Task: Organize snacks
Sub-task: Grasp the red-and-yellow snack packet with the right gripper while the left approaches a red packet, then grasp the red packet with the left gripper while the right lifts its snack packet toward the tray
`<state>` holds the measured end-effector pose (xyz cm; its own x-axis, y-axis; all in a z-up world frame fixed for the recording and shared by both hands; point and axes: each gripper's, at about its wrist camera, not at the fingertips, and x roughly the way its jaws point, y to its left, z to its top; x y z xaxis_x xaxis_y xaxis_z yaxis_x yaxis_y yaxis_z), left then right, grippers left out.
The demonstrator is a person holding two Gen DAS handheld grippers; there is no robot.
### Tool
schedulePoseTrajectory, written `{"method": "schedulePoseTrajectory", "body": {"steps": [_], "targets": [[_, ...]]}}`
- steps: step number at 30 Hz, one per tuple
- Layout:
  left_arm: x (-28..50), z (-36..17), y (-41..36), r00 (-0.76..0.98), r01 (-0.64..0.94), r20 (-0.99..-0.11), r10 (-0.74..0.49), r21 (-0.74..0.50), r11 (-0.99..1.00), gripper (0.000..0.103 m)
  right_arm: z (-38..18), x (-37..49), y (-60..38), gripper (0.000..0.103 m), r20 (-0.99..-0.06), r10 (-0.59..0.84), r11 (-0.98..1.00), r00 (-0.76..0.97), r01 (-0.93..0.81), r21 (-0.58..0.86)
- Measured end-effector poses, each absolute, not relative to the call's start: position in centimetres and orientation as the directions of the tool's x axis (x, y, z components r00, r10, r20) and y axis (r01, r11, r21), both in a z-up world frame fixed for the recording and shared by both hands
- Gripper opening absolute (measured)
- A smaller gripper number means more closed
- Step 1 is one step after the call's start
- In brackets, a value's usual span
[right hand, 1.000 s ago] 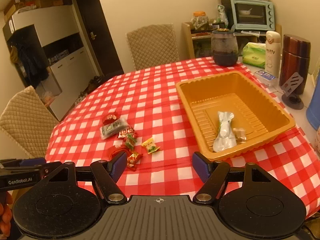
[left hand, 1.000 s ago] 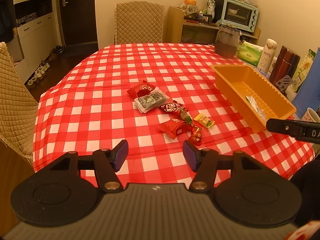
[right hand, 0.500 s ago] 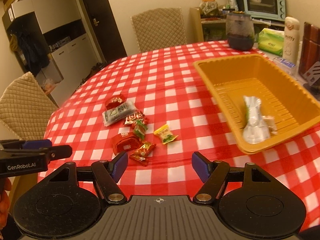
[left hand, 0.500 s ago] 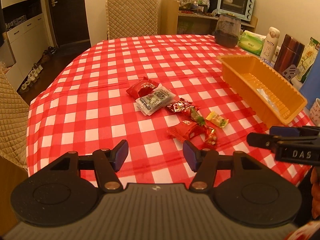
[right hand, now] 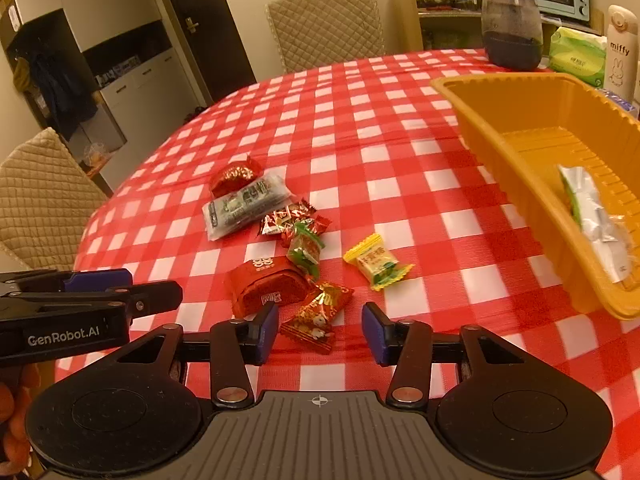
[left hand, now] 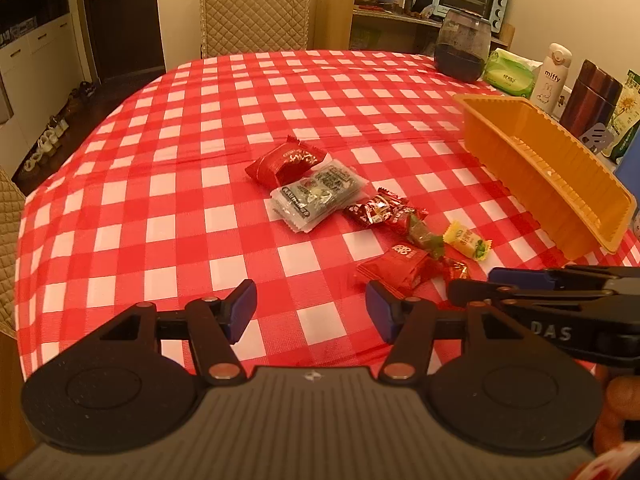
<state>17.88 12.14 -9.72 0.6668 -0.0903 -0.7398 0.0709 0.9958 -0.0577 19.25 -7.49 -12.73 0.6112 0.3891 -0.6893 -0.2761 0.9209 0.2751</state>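
Note:
Several wrapped snacks lie in a cluster on the red checked tablecloth: a red pouch (left hand: 285,161), a grey-green packet (left hand: 316,194), a flat red packet (right hand: 267,286), a yellow candy (right hand: 377,263) and a red-gold candy (right hand: 319,316). An orange tray (right hand: 516,168) at the right holds a silver packet (right hand: 596,220). My right gripper (right hand: 319,330) is open, its fingers on either side of the red-gold candy, just above the cloth. My left gripper (left hand: 310,312) is open and empty, just short of the flat red packet (left hand: 394,268).
A dark glass jar (left hand: 462,50), green tissue pack (left hand: 510,76), white bottle (left hand: 554,78) and brown flask (left hand: 592,96) stand behind the tray. Quilted chairs stand at the far side (left hand: 254,14) and the left (right hand: 40,200). The table edge is close below both grippers.
Both grippers have moved forward and down toward the snack cluster. The right gripper has swung left from the tray and now brackets the red-gold candy. Both stay open.

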Motion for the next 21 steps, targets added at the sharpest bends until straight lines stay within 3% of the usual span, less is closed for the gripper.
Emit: {"method": "schedulePoseTrajectory", "body": {"steps": [7,10,21], "targets": [[18.3,-10.4,12.3,0.660,0.086,-0.742,-0.118,-0.082,0.993,0.057,-13.8,19.9,-6.3,0.036,-0.696,0.368,0.928,0.617,-0.284,0.240],[18.3,-10.5,12.3,0.660,0.099,-0.739,-0.133,-0.090,0.991,0.057,-13.9,19.8,-6.3,0.024,-0.693,0.356,0.932,0.627,-0.292,0.215],[19.6,-10.9,8.5,0.661,0.271,-0.728,-0.182,0.005,0.963,0.057,-13.1,18.6,-10.0,0.021,-0.690,0.308,0.947,0.655,-0.281,0.155]]}}
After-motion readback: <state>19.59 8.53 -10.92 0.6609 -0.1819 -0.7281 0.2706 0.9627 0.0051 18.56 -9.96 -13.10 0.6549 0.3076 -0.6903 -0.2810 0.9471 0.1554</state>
